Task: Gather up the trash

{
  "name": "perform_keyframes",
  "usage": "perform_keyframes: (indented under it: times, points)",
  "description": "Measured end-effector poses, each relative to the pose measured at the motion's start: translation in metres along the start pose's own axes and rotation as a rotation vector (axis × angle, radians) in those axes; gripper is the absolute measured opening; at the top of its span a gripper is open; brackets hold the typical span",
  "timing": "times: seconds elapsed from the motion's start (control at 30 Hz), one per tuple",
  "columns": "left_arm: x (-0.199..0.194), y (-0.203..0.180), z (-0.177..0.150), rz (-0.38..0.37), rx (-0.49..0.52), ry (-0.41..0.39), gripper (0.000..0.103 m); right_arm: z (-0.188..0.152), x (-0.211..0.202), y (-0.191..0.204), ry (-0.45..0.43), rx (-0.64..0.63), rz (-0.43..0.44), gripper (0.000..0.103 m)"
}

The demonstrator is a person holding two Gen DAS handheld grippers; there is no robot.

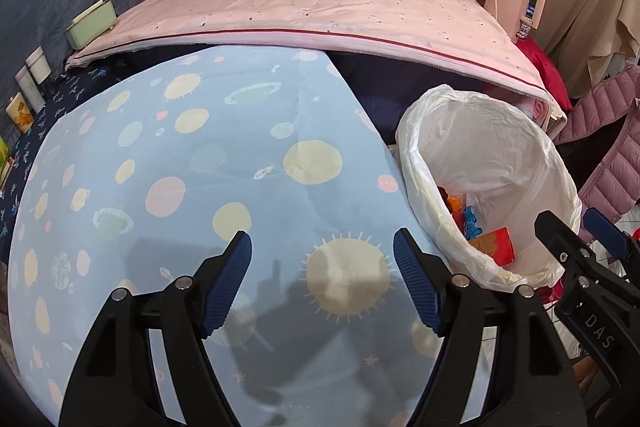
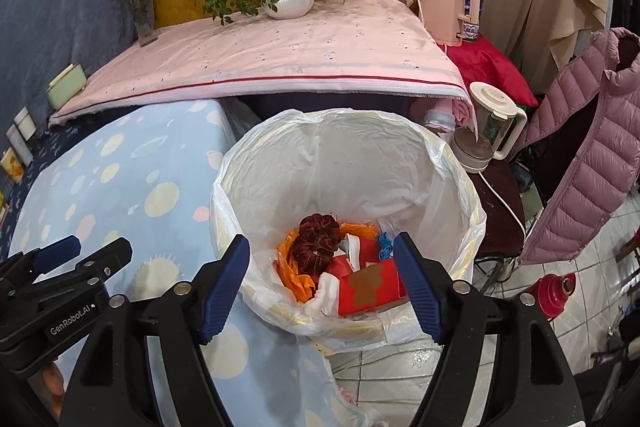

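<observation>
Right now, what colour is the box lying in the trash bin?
Red box with a gold motif, clearest in the right wrist view.

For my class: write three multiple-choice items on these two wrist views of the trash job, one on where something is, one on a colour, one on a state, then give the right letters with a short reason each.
1. Where is the dark red scrunchie?
A. On the blue patterned cloth
B. Inside the lined trash bin
C. On the pink cloth by the plant

2. What colour is the flat box in the trash bin?
A. Red
B. Green
C. Black

3. How do the right gripper jaws stand?
A. Clamped on the box
B. Shut on nothing
C. Open, with nothing between them

Answers:
1 B, it lies on the orange wrapper at the bottom of the white liner.
2 A, its red face with a gold pattern shows in both views.
3 C, the blue pads stand wide apart above the bin and touch nothing.
</observation>
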State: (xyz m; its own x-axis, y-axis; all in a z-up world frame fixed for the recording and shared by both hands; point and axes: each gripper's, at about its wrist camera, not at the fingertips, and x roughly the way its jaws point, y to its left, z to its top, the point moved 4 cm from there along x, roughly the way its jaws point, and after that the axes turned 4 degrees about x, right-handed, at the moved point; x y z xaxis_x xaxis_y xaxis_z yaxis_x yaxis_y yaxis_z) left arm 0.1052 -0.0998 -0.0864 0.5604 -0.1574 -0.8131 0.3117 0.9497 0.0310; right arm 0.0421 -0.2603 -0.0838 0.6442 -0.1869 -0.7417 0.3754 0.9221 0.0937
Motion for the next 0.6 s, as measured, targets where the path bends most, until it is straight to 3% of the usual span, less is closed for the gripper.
perform_keyframes:
  times: [0.4,0.47,0.6]
  points:
    - [0.005,-0.003,-0.009,0.004,0.004,0.019,0.072,-0.008,0.004,-0.001,0.002,-0.016,-0.021,0.086]
    - [0.006,-0.004,-0.010,0.003,0.006,0.022,0.072,-0.008,0.006,-0.001,0.010,-0.023,-0.013,0.096]
    - [0.008,-0.006,-0.011,0.004,0.010,0.027,0.075,-0.011,0.006,-0.002,0.014,-0.035,-0.016,0.096]
